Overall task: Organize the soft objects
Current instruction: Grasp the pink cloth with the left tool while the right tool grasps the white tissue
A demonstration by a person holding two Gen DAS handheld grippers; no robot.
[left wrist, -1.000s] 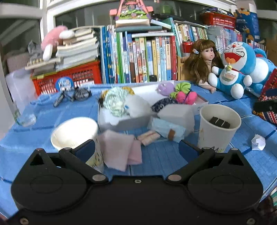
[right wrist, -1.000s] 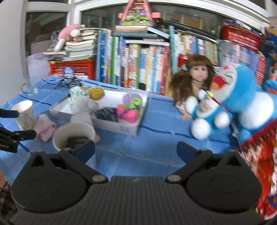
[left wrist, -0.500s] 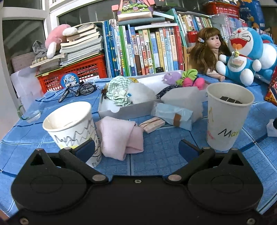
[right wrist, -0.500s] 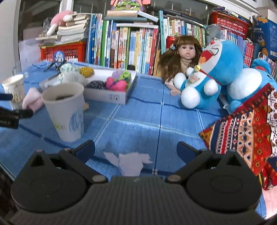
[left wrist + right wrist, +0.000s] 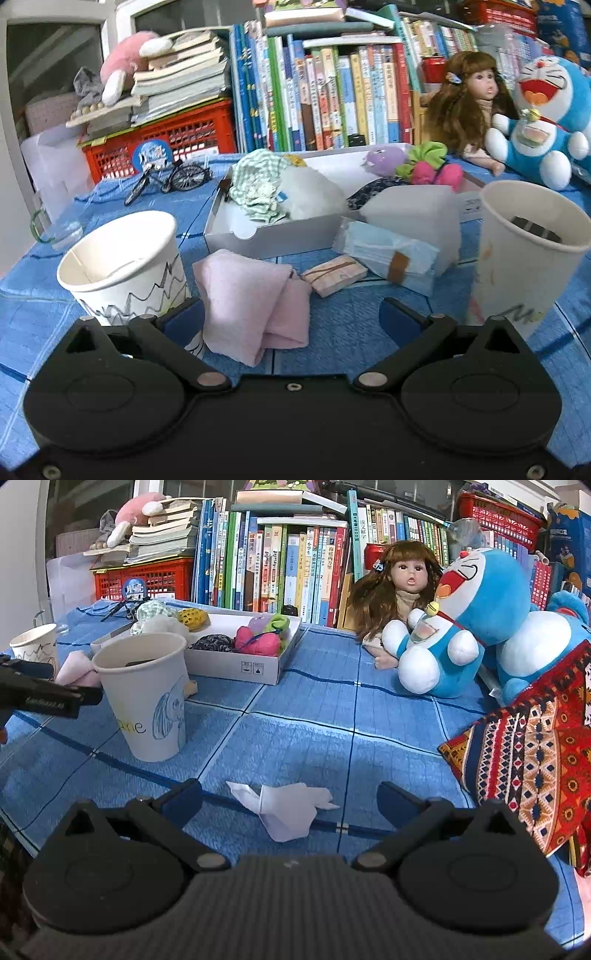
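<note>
The folded pink cloth (image 5: 255,299) is seen lying on the blue tablecloth (image 5: 343,325), directly ahead of the left gripper (image 5: 291,319), between its spread fingers and nearer the left one; its long axis is judged to run from near to far, slightly tilted; the white tray (image 5: 280,240) of soft items is placed just beyond it; the right gripper (image 5: 290,799) is held well apart to the right, fingers likewise spread and empty, over a crumpled white paper (image 5: 284,806); the left gripper is judged the nearer for the cloth.
</note>
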